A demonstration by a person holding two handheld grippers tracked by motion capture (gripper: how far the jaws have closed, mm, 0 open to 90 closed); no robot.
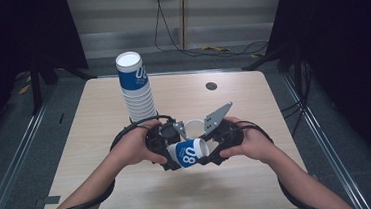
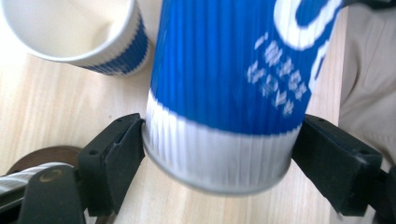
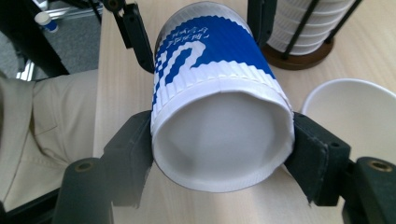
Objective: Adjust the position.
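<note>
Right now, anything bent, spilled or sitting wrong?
Yes. The blue-and-white ripple paper cup lies sideways between both grippers, and the right gripper squeezes its rim out of round, flattened at the sides. The left gripper brackets its base. The loose cup and cup stack look fine.

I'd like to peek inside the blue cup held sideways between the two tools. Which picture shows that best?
The right gripper view: the held cup opens toward the camera, showing its white inside. The left gripper view shows its ribbed wall and bottom edge; the high view shows it small, lying sideways.
</note>
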